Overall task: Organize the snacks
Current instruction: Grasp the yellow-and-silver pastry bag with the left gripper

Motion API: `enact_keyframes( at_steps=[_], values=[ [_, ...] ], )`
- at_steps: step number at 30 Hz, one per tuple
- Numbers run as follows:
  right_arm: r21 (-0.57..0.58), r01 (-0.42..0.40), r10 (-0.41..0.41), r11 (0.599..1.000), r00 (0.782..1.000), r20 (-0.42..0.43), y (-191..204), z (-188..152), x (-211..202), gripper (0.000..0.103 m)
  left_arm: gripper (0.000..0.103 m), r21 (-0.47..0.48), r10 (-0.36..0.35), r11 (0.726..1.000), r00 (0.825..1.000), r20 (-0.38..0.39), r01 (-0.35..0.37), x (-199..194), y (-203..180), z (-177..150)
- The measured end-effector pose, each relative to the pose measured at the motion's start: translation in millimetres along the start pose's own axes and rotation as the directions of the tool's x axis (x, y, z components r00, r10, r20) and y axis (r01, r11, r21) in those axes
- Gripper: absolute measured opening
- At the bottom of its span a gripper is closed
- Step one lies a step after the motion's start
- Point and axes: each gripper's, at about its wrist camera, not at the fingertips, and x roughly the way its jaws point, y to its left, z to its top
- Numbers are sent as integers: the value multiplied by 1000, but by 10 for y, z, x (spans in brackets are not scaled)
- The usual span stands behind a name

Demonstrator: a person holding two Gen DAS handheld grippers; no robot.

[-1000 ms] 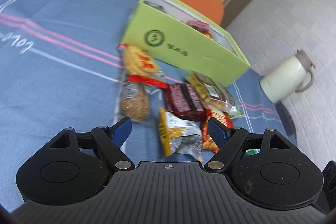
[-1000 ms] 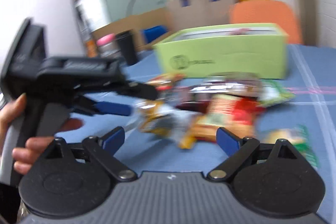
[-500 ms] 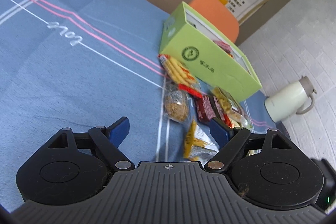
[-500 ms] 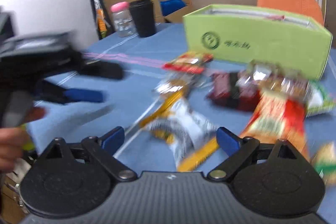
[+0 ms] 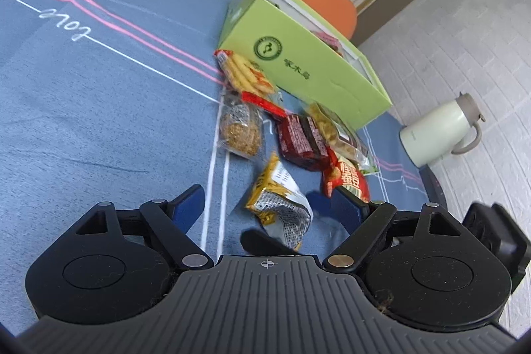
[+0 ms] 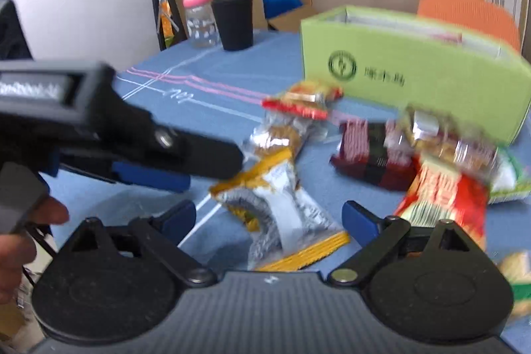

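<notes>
Both tongs stand wide and hold nothing. The left tongs (image 5: 267,204) hover above the blue cloth of the table (image 5: 99,108), with a yellow-and-silver packet (image 5: 280,204) lying between their blue tips. The right tongs (image 6: 268,218) frame the same packet (image 6: 282,208) from the other side, and the left tool reaches across that view just beside it.

Six snack packets are countable in the left wrist view, clustered loose on the cloth: the yellow-and-silver one nearest, a red packet (image 5: 348,179) to its right, a dark red packet (image 5: 300,138), a clear bag of yellow pieces (image 5: 335,131), a clear bag with a brown round cake (image 5: 240,133), and a cracker pack (image 5: 247,75) touching the one green box (image 5: 298,68). The box stands open toward the table's far edge, with some wrappers inside.

Farther off sit one black cup (image 6: 233,20) and one pink-lidded jar (image 6: 200,19) near the far corner, an orange chair (image 5: 318,2) behind the box, and a white jug (image 5: 438,130) on the floor.
</notes>
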Motion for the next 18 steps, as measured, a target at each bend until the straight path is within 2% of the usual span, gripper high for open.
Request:
enact_keyframes(
  at_steps=[3,4,8,11,13,14,16,18],
  values=[
    [24,-52,52,998,998,21,108,-98,-144,93,72,-10,20,1000,1000,12,-19,-12,51,51],
    [16,-47,46,999,998,34,135,-117,-180,93,72,-13,19,1000,1000,5,-19,13,56,60],
    [18,70,-71,997,996,47,95,-59,-129,93,70,10,12,1000,999,-52,-12,213,-37,43],
    [37,27,-29,999,999,42,78,-65,-80,93,68,53,11,999,997,-81,-7,340,-164,2],
    [4,40,-40,999,998,48,107,-89,-57,91,60,103,51,994,997,-65,-44,371,-200,-18],
    [-14,42,-41,999,998,40,110,-105,-38,72,55,112,57,992,996,-62,-50,375,-199,-24],
    [-35,46,-45,998,998,44,121,-127,-32,64,21,137,59,989,995,-77,-48,401,-204,-28],
    [-54,52,-49,997,998,46,148,-108,-51,60,16,141,50,989,994,-93,-36,434,-214,-38]
  ],
)
